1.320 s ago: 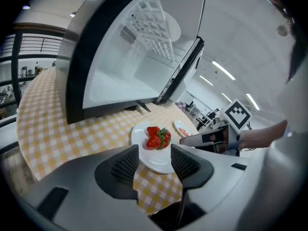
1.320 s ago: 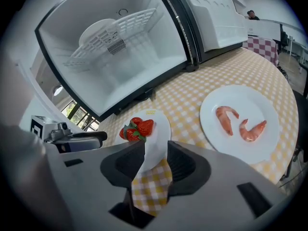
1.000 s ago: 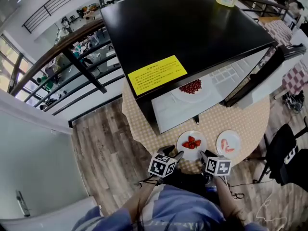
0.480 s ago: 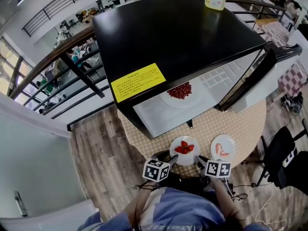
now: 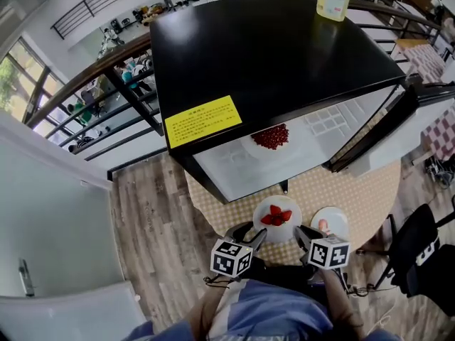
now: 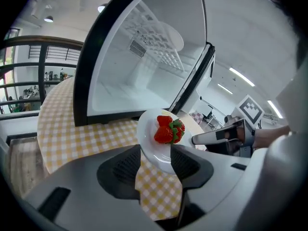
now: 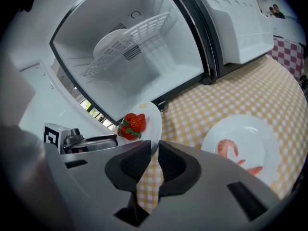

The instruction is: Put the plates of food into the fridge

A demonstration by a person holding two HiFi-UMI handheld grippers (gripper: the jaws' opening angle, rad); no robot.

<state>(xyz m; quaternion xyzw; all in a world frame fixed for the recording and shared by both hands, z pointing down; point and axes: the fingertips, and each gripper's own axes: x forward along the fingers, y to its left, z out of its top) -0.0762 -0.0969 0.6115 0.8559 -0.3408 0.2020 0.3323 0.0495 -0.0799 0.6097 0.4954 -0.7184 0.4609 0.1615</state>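
1. Your head view looks steeply down from well above the black fridge (image 5: 270, 55), so you get its top and the checkered table (image 5: 355, 194) way down below.
2. Your left gripper view sits low and close over the table, facing the strawberry plate (image 6: 147, 134) with the open fridge behind it.
3. Your right gripper view is just as low and close, but comes at that plate from the opposite side.
4. All three views share the strawberry plate and the fridge's white inside.
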